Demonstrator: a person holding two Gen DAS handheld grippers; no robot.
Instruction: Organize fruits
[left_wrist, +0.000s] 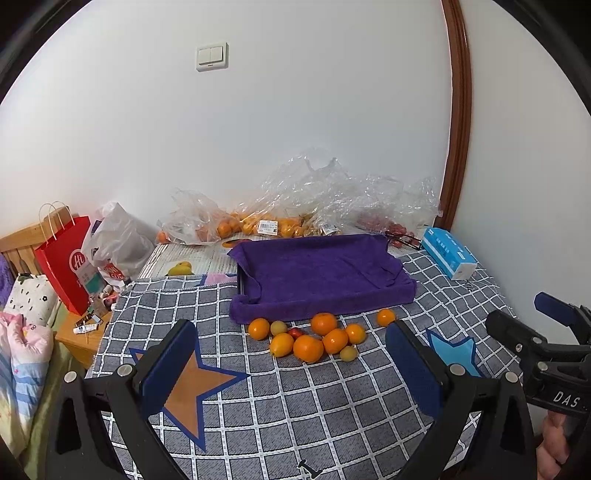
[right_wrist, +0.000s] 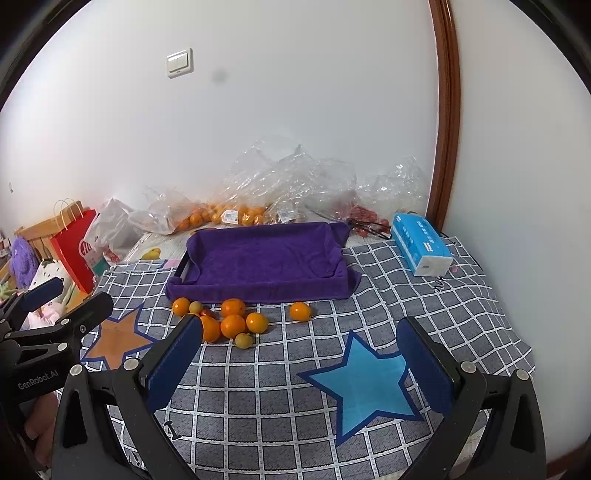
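Several oranges (left_wrist: 308, 348) (right_wrist: 232, 325) lie in a loose pile on the checked cloth, just in front of a tray lined with a purple towel (left_wrist: 317, 273) (right_wrist: 266, 258). One orange (left_wrist: 386, 317) (right_wrist: 300, 311) sits apart to the right. Two small yellow-green fruits (left_wrist: 348, 353) (right_wrist: 243, 339) and a small red one (left_wrist: 295, 332) are among them. My left gripper (left_wrist: 291, 365) is open and empty, short of the pile. My right gripper (right_wrist: 299, 365) is open and empty, to the right of the pile.
Clear plastic bags with more oranges (left_wrist: 258, 225) and red fruit (right_wrist: 365, 216) lie along the wall behind the tray. A blue tissue pack (left_wrist: 448, 253) (right_wrist: 421, 243) lies at the right. A red paper bag (left_wrist: 64, 262) stands at the left edge.
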